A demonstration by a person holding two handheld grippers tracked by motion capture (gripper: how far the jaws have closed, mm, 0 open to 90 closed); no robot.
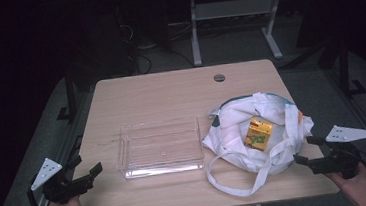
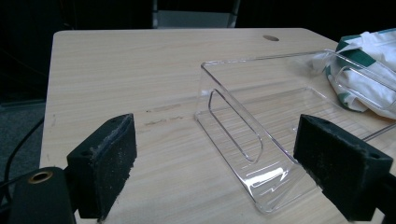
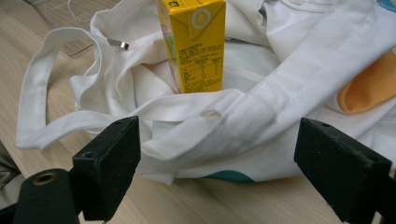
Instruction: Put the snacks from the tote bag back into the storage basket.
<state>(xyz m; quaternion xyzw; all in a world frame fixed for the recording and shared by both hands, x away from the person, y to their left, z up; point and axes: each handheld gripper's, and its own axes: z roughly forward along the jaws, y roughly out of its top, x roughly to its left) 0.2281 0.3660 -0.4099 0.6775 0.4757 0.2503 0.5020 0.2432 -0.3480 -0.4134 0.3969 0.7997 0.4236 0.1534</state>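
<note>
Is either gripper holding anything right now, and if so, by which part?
Nothing is held. The left gripper and the right gripper both stand open, short of the clear tray and the white bag.

carton (image 3: 196, 44): yellow | bag (image 1: 233, 123): white, teal trim | tray (image 1: 160, 147): clear | counter (image 1: 160, 92): pale woodgrain

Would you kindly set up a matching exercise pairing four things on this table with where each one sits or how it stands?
Things:
1. yellow carton
2. clear tray
3. white bag
4. left gripper

Descriptions:
A. at the table's near left corner, jaws open
B. on the table's right part, mouth open
C. empty, at the table's middle
D. inside the bag

Pairs: 1-D, 2-C, 3-B, 4-A
</note>
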